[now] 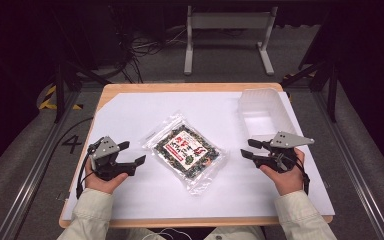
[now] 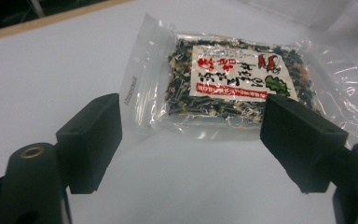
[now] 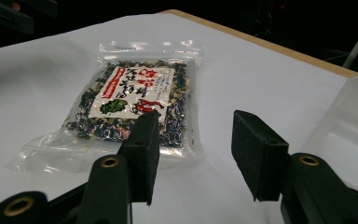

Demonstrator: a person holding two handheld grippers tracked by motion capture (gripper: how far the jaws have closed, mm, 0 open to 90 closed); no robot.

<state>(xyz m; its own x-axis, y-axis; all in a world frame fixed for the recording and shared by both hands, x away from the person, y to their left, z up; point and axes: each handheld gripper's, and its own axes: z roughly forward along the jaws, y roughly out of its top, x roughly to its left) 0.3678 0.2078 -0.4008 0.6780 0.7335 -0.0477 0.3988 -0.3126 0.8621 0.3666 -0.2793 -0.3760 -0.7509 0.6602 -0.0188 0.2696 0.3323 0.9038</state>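
Packet point(image 1: 186, 151): clear plastic bag of dark green dried flakes with pale bits, lying flat and slanted at the middle of your surface point(image 1: 130, 107), on its white sheet.
Label: white panel with red and black characters, a red band and a green leaf mark; the writing is too small to read.
Left tool point(image 1: 133, 154): your jaws are spread, nothing between them, near the packet's left edge.
Right tool point(image 1: 247, 148): jaws parted and empty, beside the packet's right edge.
Tub point(image 1: 260, 111): translucent, at the far right.
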